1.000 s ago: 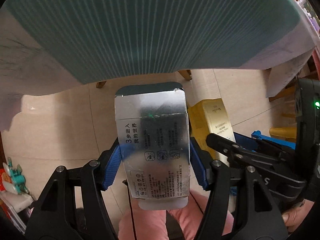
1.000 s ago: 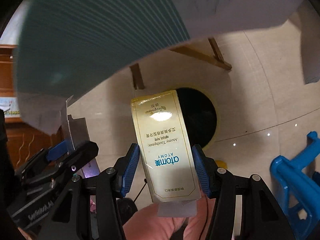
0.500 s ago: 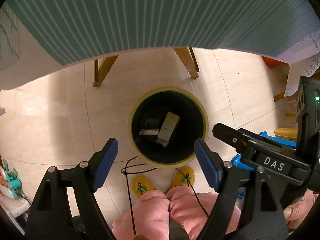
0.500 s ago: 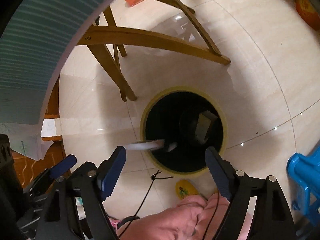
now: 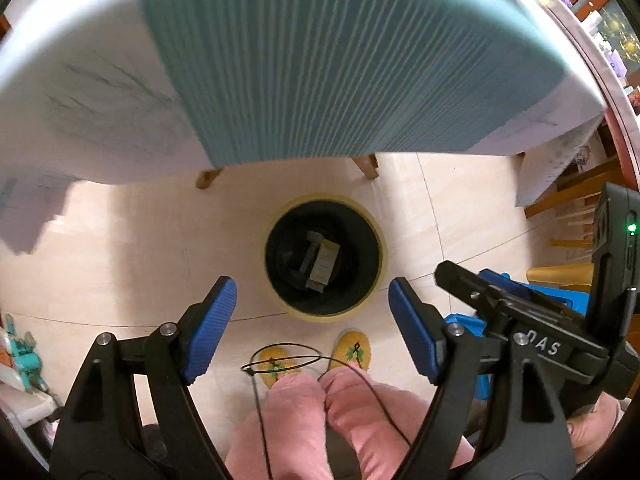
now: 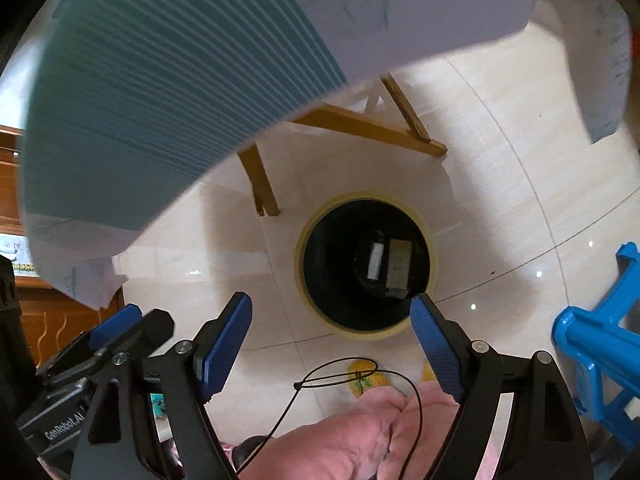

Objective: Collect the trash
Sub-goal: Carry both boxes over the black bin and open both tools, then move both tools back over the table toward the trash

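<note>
A round black trash bin with a yellow rim (image 5: 378,240) stands on the tiled floor below me; it also shows in the right wrist view (image 6: 302,248). Two cartons lie inside it, a silver one (image 5: 306,258) (image 6: 375,260) and a gold one (image 5: 324,264) (image 6: 398,266). My left gripper (image 5: 312,324) is open and empty, high above the bin's near rim. My right gripper (image 6: 332,340) is open and empty too, also above the bin. The right gripper's body shows at the right of the left wrist view.
A table with a teal striped cloth (image 5: 340,60) over a white sheet overhangs the bin, on wooden legs (image 6: 260,180). A blue plastic stool (image 6: 600,344) stands at the right. The person's pink trousers (image 5: 304,420) and yellow slippers (image 5: 354,350) are just before the bin.
One second ago the left gripper held the silver carton and the right the gold carton. Both jaws opened, the cartons dropped into the bin, and both grippers have risen.
</note>
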### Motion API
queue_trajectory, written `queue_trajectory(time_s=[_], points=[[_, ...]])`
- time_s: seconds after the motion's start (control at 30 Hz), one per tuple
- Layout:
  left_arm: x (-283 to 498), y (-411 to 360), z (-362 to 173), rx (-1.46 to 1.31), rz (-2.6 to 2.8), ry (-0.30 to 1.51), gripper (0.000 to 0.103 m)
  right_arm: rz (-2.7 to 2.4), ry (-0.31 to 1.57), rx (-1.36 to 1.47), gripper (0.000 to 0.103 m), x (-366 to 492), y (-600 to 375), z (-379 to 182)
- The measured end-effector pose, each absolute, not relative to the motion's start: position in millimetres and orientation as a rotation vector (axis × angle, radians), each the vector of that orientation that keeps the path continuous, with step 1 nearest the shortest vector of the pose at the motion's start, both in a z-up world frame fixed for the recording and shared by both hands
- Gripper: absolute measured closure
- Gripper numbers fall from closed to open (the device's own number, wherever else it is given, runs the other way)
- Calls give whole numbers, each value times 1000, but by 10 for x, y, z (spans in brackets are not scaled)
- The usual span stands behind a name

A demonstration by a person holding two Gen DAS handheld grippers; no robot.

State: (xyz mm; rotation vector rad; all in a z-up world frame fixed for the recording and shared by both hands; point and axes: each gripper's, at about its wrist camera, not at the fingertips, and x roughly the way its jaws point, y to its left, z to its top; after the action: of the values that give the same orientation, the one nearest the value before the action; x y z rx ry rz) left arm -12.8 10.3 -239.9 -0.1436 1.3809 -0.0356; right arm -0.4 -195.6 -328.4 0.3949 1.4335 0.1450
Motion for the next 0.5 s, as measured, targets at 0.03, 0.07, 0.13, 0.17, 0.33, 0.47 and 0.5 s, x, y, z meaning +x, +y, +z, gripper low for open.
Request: queue_trajectory(time_s=[0.03, 0.07, 0.13, 0.17, 0.33, 0.47, 0.5], points=[[-147, 106, -2286, -131, -29, 1378, 28, 149, 1422, 392, 20, -42, -1945, -3120], [-169, 110, -2132, -123, -32, 1374, 31, 151, 1415, 390, 20, -59, -1943, -3012], [-221, 128, -1858, -113, -40, 1366, 35, 161, 1397, 380, 20, -109, -1923, -2735], [-234, 132, -1722, -108, -46, 1361, 35, 166, 1382, 370, 20, -133, -1902, -2569], [-286, 215, -843, -99, -86, 1298, 35, 202, 1288, 325, 20, -224, -1826, -1749], [-278, 282, -232, -108, -112, 1225, 35, 234, 1182, 292, 20, -272, -1748, -1061], [-280, 292, -65, -105, -120, 1204, 35, 241, 1165, 288, 20, -269, -1715, -903]])
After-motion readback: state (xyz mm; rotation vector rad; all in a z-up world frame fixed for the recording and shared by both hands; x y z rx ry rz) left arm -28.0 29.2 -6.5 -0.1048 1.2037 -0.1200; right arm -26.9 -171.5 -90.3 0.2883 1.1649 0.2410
